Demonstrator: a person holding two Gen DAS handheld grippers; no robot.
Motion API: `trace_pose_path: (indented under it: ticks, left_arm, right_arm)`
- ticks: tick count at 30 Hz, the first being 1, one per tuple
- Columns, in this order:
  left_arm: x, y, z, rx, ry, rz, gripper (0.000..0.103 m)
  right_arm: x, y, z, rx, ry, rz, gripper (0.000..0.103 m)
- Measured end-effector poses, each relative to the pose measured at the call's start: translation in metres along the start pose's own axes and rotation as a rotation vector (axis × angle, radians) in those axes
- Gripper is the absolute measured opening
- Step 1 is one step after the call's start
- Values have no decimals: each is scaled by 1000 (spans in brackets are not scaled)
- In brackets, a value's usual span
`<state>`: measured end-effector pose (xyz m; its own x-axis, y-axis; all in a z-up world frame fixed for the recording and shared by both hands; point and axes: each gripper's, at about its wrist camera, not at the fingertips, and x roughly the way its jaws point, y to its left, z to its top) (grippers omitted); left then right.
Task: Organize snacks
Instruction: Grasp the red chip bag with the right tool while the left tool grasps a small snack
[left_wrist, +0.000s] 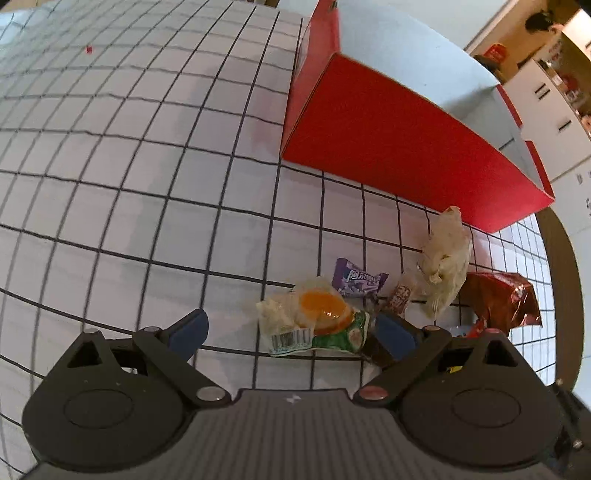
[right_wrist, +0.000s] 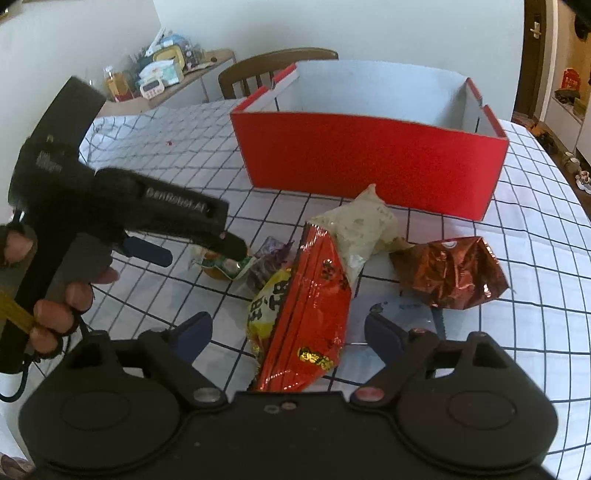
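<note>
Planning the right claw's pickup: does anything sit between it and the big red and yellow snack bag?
Nothing visible does. The red and yellow snack bag already lies between the open right claw's fingers, untouched by them.

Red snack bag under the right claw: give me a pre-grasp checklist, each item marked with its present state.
1. Right claw open: ok.
2. Red snack bag lies between its fingers: ok.
3. Pads pressing on the bag: not ok, not yet.
4. Red box open on top: ok.
5. Left claw clear of the red bag, open over the jelly cup packet: ok.
6. Box floor free: cannot tell.
</note>
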<state>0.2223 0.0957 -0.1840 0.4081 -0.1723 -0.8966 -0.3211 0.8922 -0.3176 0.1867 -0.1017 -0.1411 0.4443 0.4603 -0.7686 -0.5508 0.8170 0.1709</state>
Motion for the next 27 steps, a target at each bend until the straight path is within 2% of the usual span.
trace_pose_path:
  ticks: [5,7,9,13,15,22,27]
  left_arm:
    - [5,-3,5,-22,6,-7,92]
    - [5,-4,5,-18,2,-4,86]
    - [4,-5,5,-13,3,-4,74]
    - [3,-7,2,-4,9,-15,65]
    - [2,-9,1,2,8,-16,58]
    - [-1,-7,-3,-2,-4,-15,51]
    - [-9,-2,-7,-14,-22,-15,44]
  right_arm:
    - [10,3,-2,-7,27,-6,85]
    - [13,4,-3,-11,34,-17,82]
    - [16,4,-4,-8,37,-18,78]
    - [20,4,-6,-7,53,-38,74]
    - [21,5,-6,-2,59,-38,69]
    - [17,4,-9,22,44,-45,54]
    - [12,1,-10,58,25,-34,48]
